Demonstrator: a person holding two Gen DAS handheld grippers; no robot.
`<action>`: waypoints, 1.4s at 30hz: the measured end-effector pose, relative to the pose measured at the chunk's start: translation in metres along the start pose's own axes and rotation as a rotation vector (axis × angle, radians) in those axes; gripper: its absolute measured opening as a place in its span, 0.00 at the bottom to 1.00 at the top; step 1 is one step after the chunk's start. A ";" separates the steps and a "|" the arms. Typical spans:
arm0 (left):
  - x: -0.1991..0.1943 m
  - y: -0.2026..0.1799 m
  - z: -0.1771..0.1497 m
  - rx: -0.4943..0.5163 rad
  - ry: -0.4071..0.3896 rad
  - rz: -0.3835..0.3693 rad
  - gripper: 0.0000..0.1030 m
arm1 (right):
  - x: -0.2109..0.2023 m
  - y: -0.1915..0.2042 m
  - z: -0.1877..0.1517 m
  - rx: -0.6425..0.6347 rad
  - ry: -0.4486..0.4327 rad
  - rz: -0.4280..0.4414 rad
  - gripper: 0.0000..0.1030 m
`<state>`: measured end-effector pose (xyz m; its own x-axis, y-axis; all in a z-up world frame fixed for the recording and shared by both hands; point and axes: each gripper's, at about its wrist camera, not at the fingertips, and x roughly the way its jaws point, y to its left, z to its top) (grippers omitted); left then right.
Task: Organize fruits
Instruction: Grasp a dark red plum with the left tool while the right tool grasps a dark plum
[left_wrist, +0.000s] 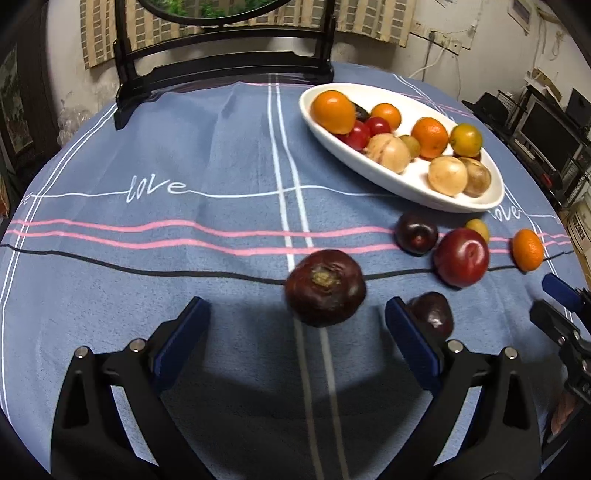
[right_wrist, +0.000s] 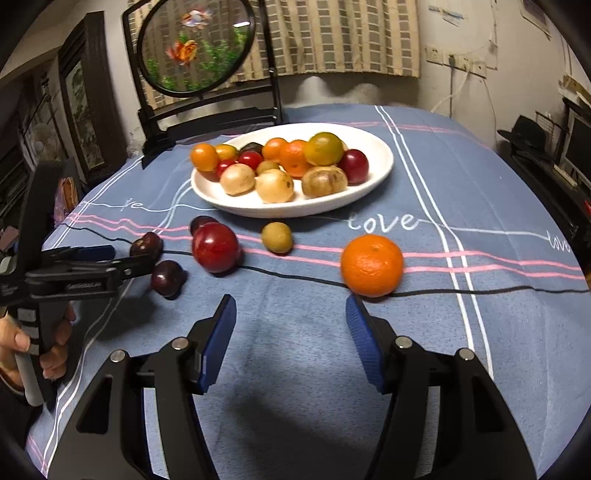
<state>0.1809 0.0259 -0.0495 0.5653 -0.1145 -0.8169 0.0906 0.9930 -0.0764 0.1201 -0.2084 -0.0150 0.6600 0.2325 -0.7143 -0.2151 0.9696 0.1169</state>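
The left gripper (left_wrist: 297, 321) is spread wide, a dark plum (left_wrist: 325, 288) between its jaws; the right gripper (right_wrist: 291, 317) is spread too, an orange (right_wrist: 371, 266) just past its right jaw.

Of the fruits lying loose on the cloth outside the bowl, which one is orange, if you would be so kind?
The mandarin, lying just ahead of the right gripper. The other loose fruits are dark or red plums and one small yellow-green fruit.
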 end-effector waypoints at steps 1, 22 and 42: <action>0.000 0.001 0.001 -0.003 -0.004 0.005 0.95 | -0.001 0.001 0.000 -0.004 -0.003 0.003 0.60; -0.003 -0.009 0.000 0.075 -0.031 0.016 0.42 | 0.002 0.018 -0.003 -0.029 0.026 0.083 0.60; -0.008 0.016 0.009 -0.001 -0.029 0.036 0.42 | 0.074 0.112 0.025 -0.268 0.160 0.050 0.38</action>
<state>0.1851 0.0422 -0.0385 0.5918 -0.0795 -0.8022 0.0692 0.9965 -0.0477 0.1630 -0.0808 -0.0373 0.5269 0.2439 -0.8142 -0.4402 0.8977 -0.0160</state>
